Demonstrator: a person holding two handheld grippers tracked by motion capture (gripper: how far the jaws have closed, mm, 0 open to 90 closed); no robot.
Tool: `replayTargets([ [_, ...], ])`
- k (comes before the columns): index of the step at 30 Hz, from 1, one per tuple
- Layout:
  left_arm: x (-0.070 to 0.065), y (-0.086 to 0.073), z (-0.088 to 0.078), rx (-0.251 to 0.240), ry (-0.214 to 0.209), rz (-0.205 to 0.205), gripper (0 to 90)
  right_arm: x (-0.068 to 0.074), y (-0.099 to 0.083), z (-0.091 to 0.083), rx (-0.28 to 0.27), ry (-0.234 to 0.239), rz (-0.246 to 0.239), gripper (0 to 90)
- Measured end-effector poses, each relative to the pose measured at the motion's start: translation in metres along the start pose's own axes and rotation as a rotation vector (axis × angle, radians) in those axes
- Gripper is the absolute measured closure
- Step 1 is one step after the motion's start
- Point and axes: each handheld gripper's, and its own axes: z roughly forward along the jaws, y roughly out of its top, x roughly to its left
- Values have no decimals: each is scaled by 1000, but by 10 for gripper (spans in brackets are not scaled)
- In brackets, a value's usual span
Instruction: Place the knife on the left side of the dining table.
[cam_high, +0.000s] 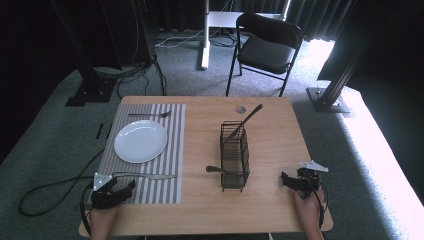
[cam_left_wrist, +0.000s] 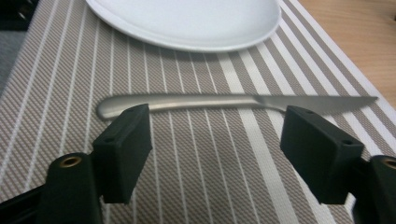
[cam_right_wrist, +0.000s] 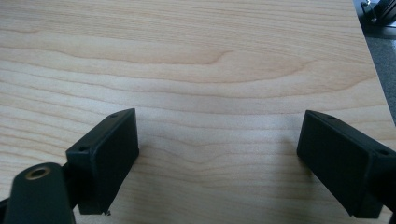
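A steel table knife (cam_high: 145, 175) (cam_left_wrist: 224, 102) lies flat on the striped placemat (cam_high: 160, 185) (cam_left_wrist: 205, 177), just below the white plate (cam_high: 140, 141) (cam_left_wrist: 187, 21). My left gripper (cam_high: 124, 191) (cam_left_wrist: 215, 149) sits near the mat's front left corner, just short of the knife, open with nothing between its jaws. Over bare wood at the table's front right, my right gripper (cam_high: 286, 180) (cam_right_wrist: 217, 158) stands wide open and empty.
A black wire cutlery caddy (cam_high: 234, 155) stands mid-table, with a dark utensil leaning out of its far end and another poking out at its near left side. A fork (cam_high: 150, 115) lies beyond the plate. A black folding chair (cam_high: 267, 47) stands behind the table.
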Motion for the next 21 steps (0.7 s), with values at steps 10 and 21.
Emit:
replayTargets([
  [10,3,-5,-8,-32,123,24,88,0,0,0,-1,-6,5,119],
  [21,7,-4,-2,-8,162,60,0,-1,0,0,0,-7,7,119],
])
